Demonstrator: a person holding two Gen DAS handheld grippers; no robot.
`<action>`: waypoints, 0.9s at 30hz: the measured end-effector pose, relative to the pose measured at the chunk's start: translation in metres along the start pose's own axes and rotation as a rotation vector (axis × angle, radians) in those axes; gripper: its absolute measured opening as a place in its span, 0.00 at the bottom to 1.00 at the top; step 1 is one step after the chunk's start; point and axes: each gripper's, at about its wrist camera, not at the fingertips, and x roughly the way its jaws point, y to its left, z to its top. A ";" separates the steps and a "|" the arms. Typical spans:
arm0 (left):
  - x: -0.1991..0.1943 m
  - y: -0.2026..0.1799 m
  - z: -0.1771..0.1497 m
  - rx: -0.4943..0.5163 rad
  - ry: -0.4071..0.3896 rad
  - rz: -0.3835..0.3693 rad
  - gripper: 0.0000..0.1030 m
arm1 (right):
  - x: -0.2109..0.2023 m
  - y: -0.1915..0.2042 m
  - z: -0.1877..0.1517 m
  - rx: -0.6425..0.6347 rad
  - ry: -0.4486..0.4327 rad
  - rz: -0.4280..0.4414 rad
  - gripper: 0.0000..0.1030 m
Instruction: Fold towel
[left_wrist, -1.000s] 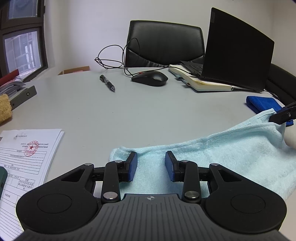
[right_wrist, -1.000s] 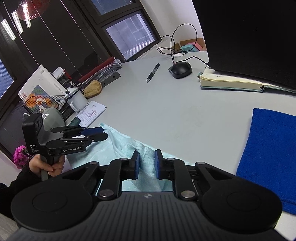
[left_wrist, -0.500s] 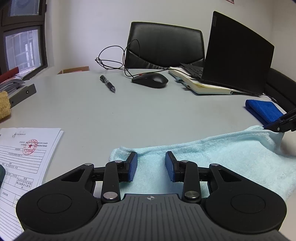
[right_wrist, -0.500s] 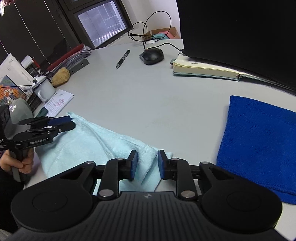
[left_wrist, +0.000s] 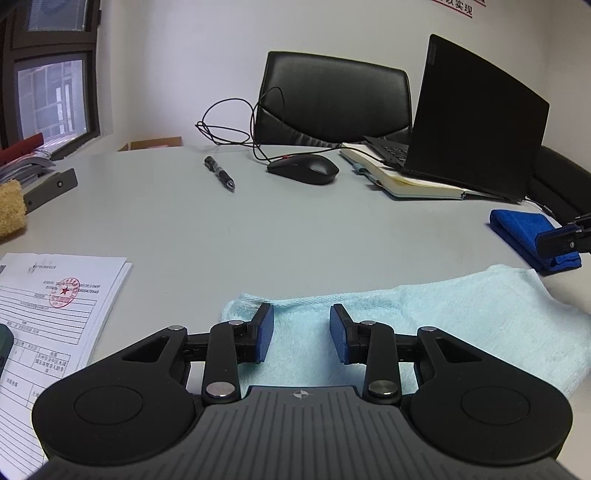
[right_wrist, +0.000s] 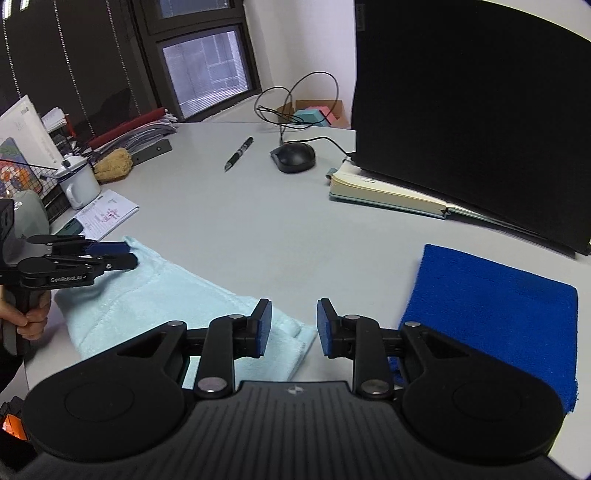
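A light blue towel (left_wrist: 443, 314) lies flat on the grey table (left_wrist: 258, 229) as a long folded strip. My left gripper (left_wrist: 302, 332) hovers over its left end, open, with flat cloth showing in the gap between its blue pads. In the right wrist view a hand holds that gripper (right_wrist: 118, 254) above the far corner of the towel (right_wrist: 155, 295). My right gripper (right_wrist: 293, 328) is open at the towel's near right corner; the corner lies by the left pad and nothing is pressed between the pads. Its tip (left_wrist: 557, 240) shows at the right edge of the left wrist view.
A folded dark blue cloth (right_wrist: 498, 306) lies right of the towel. Behind stand an open laptop (left_wrist: 476, 122) on a notebook (left_wrist: 406, 181), a mouse (left_wrist: 304, 169) with its cable, and a pen (left_wrist: 219, 172). Printed papers (left_wrist: 55, 306) lie left; a mug (right_wrist: 79, 181) stands farther off.
The right gripper opened and let go of the towel's lifted right end, which dropped flat onto the table. It then drew away to the right. The left gripper stayed put.
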 end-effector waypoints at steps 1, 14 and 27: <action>-0.001 0.000 0.000 -0.001 -0.003 0.003 0.36 | 0.001 0.005 0.000 -0.012 0.002 0.013 0.27; -0.027 -0.025 -0.003 0.013 -0.037 -0.087 0.36 | 0.036 0.071 -0.003 -0.164 -0.031 0.052 0.27; -0.010 -0.053 -0.022 0.043 0.013 -0.144 0.37 | 0.059 0.079 -0.017 -0.170 0.009 0.014 0.30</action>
